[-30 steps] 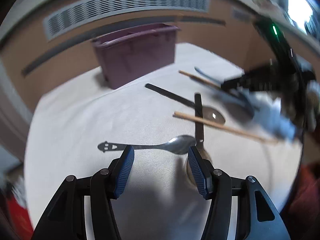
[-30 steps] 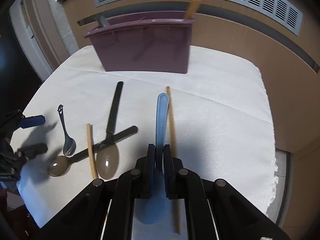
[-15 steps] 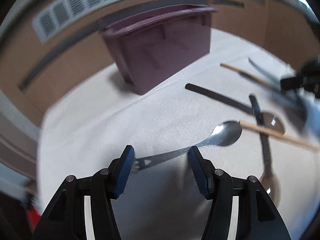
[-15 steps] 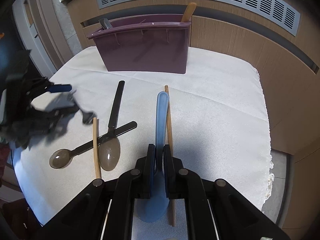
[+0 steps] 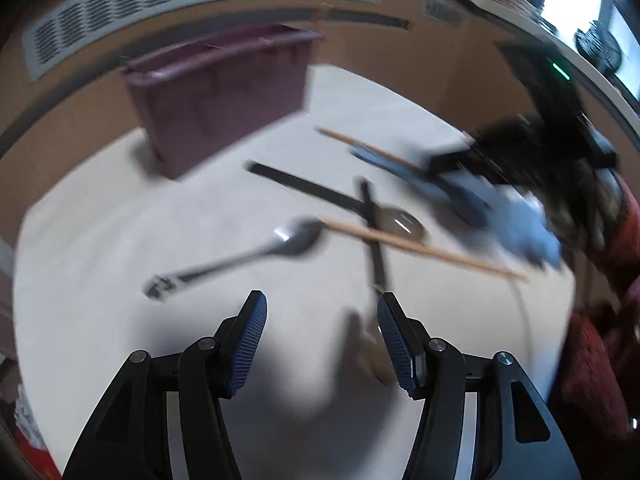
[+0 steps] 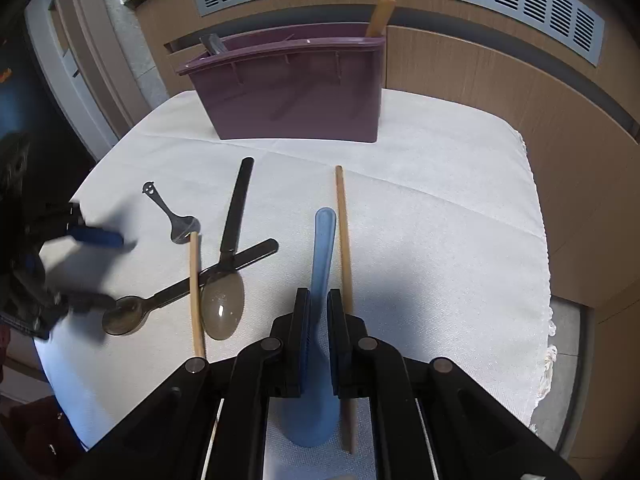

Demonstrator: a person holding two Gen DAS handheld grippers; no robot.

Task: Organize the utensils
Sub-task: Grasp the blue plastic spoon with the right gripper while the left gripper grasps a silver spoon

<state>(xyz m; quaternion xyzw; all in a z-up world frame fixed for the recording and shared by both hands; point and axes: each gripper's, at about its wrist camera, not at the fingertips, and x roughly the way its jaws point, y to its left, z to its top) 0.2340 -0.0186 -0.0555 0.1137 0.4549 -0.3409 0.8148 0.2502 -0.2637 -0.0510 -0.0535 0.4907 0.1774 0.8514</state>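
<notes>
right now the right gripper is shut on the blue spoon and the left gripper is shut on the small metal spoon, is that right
Not quite. The right gripper is shut on the blue spoon, but the left gripper is open and holds nothing. In the left wrist view the small metal spoon lies on the white cloth ahead of its fingers.

Bin [image 6: 296, 92] stands behind the spoons [image 6: 222, 304] and chopsticks [image 6: 343, 236].

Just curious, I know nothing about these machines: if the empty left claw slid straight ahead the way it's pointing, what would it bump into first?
Probably the small metal spoon, lying across the path of the open left claw. The picture is blurred and depth is uncertain, so the claw might pass above it.
</notes>
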